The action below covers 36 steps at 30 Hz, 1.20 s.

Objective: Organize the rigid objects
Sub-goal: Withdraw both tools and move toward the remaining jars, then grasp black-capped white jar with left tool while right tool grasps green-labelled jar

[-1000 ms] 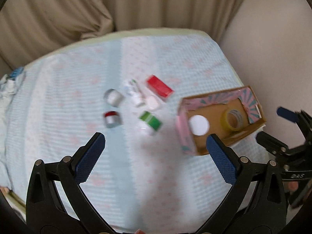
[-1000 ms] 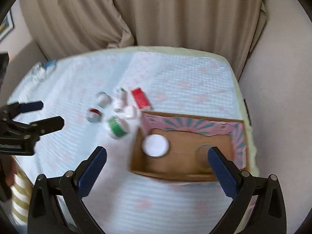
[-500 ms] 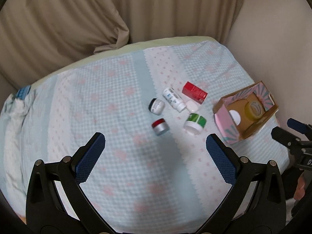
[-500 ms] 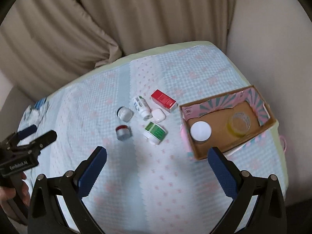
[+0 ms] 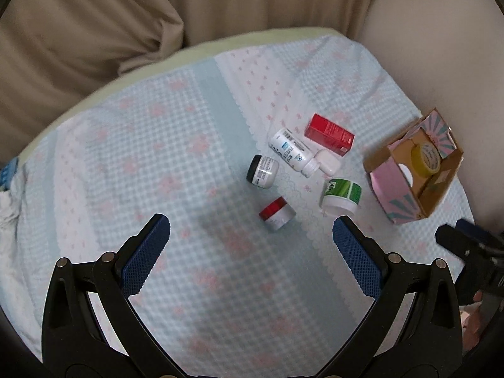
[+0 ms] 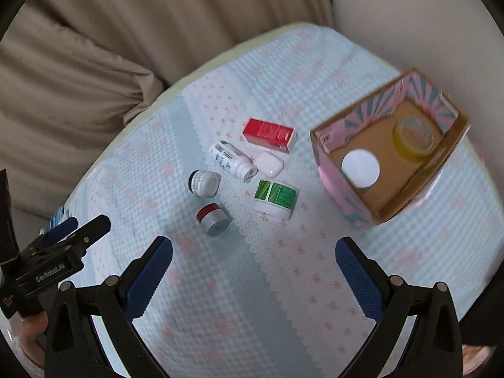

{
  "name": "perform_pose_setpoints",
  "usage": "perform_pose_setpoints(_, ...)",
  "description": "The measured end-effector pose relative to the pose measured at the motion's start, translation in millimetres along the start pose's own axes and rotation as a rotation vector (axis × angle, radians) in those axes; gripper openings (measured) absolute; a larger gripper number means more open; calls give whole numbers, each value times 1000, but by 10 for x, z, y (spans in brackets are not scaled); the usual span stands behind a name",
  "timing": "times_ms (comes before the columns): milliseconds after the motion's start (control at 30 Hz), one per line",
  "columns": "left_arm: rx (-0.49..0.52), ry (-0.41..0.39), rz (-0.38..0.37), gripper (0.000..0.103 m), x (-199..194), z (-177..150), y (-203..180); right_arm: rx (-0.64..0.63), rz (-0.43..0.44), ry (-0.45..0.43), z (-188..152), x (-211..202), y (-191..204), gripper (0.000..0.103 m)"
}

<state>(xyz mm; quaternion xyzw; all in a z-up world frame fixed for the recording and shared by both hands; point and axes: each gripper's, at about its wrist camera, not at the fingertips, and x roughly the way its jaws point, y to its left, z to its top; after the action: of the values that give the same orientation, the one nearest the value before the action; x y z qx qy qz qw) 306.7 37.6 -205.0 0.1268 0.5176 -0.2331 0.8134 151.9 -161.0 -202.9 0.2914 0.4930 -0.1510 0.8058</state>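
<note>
Jars [image 5: 277, 213] lie ahead of left tongs [image 5: 250, 245] (agape).

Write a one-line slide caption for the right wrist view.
Open right gripper above six small containers beside a cardboard box holding a tape roll and white lid.

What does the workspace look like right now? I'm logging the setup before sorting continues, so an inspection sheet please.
Surface: tablecloth, blue-and-pink check, covers the table.
Job's things: cardboard box holds a white lid and a yellow tape roll; red box, white bottle, white case, green-label jar, red-lid jar and black-lid jar lie loose on the cloth.
Clutter: nothing seen.
Grippers: left gripper and right gripper both open, empty.
Cables: nothing seen.
Surroundings: beige curtain behind.
</note>
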Motion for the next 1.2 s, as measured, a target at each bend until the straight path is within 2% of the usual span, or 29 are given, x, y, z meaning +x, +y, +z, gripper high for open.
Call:
perform_pose_setpoints(300, 52, 111, -31, 103, 1100, 335, 57, 164, -11, 94, 106, 923, -145, 103)
perform_pose_setpoints(433, 112, 162, -36, 102, 1680, 427, -29, 216, -45, 132, 208, 1423, -244, 103)
perform_pose_setpoints(633, 172, 234, -54, 88, 2324, 434, -138, 295, -76, 187, 236, 2032, -398, 103)
perform_pose_setpoints(700, 181, 251, -58, 78, 2474, 412, -160, 319, -82, 200, 235, 2154, -447, 103)
perform_pose_setpoints(800, 183, 261, -66, 76, 2618, 393, -182, 380, -77, 208, 237, 2261, -544, 103)
perform_pose_setpoints(867, 181, 267, -57, 76, 2678, 390, -196, 398, -69, 216, 251, 2287, -570, 96)
perform_pose_setpoints(933, 172, 271, -65, 68, 2734, 394, -222, 402, -64, 237, 265, 2341, -590, 90)
perform_pose_setpoints(1000, 169, 279, -74, 53, 2775, 392, -256, 398, -71, 251, 291, 2371, -614, 81)
perform_pose_setpoints(1033, 173, 282, -69, 50, 2794, 393, -277, 390, -80, 259, 299, 2383, -612, 78)
perform_pose_setpoints(1133, 184, 272, -51, 49, 2797, 364, -318, 367, -73, 251, 333, 2368, -550, 67)
perform_pose_setpoints(1200, 181, 265, -52, 49, 2771, 347, -323, 349, -89, 263, 345, 2358, -512, 67)
